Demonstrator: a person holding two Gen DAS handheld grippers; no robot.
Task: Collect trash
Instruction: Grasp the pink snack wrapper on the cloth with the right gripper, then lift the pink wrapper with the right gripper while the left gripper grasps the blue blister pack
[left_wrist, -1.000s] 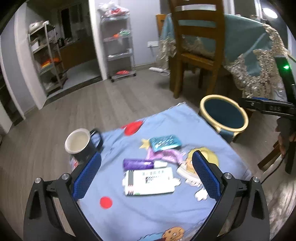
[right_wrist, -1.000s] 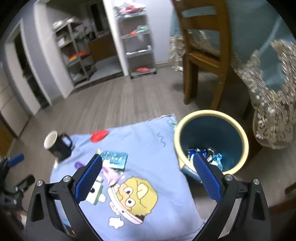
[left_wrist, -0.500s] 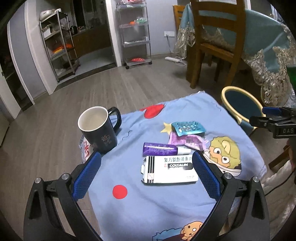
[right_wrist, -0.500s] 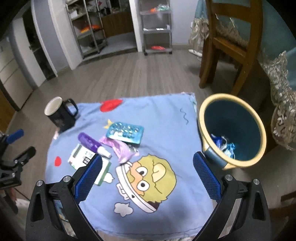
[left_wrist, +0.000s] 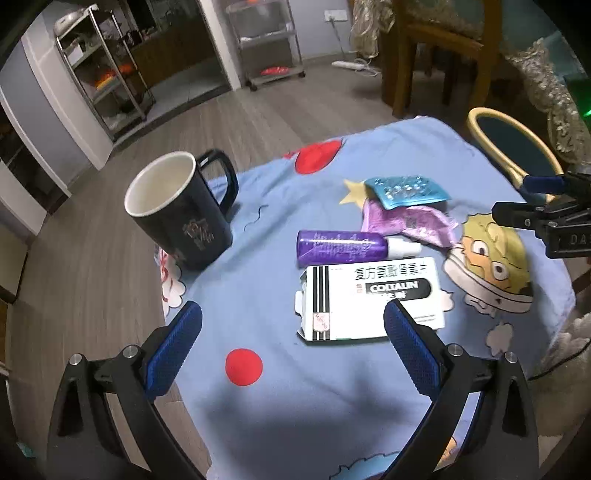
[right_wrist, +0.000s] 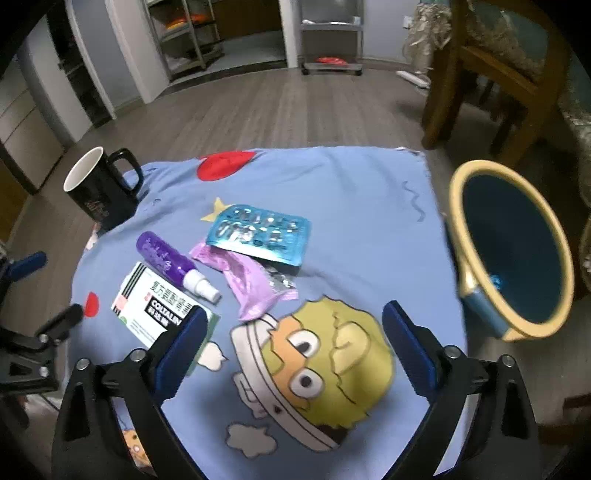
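Left wrist view: the left tongs (left_wrist: 291, 325) hang wide open and empty, right over the near edge of the medicine box (left_wrist: 371, 297). The box lies on the blue cloth (left_wrist: 295, 406) with its long axis crosswise to the fingers. The right tongs (right_wrist: 295, 325) are open too, box off to their left, bin (right_wrist: 513, 247) on their right. The left looks nearer.
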